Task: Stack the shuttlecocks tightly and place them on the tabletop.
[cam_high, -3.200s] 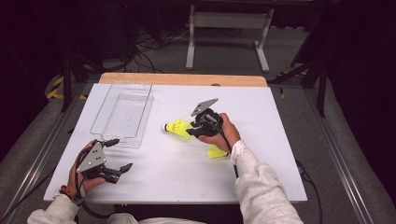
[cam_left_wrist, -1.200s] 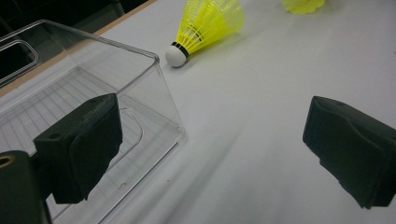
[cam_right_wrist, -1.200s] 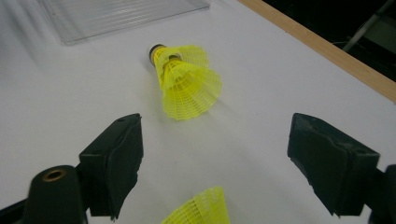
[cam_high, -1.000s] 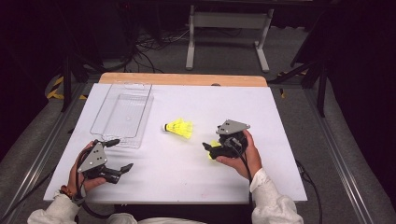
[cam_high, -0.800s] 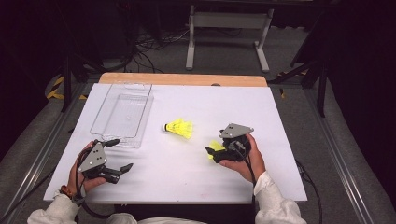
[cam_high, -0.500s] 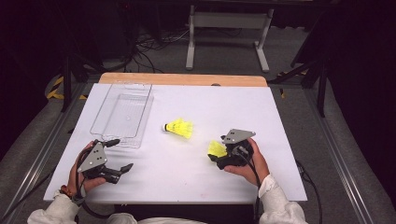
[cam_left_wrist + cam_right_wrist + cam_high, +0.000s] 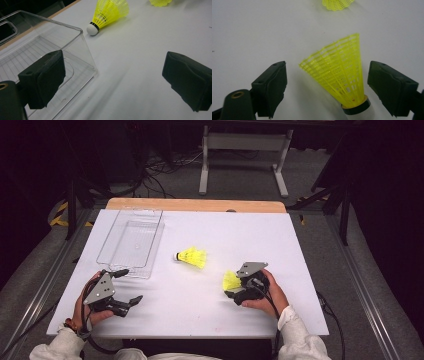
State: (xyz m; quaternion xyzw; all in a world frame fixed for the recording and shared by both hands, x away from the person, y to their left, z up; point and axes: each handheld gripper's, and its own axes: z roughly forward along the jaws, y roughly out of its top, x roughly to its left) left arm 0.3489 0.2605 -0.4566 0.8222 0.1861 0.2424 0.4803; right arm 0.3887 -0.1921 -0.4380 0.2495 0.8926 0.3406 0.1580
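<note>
Yellow shuttlecock between open right tool jaws, untouched

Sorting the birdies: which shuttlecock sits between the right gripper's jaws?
The shuttlecock near the table's right side, lying between the open right gripper. The other shuttlecock lies mid-table beside the clear tray.

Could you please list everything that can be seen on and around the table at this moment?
Shuttlecock: one, yellow with white cork, table middle, lying on its side.
Second shuttlecock: one, yellow, between the right tongs' open jaws, untouched.
Clear tray: one, transparent, far left of table.
Table: one, white top, wooden far edge.
Metal stand: one, grey, on the floor beyond the table.
Left tongs: black, open, near left.
Right tongs: black, open, near right.
</note>
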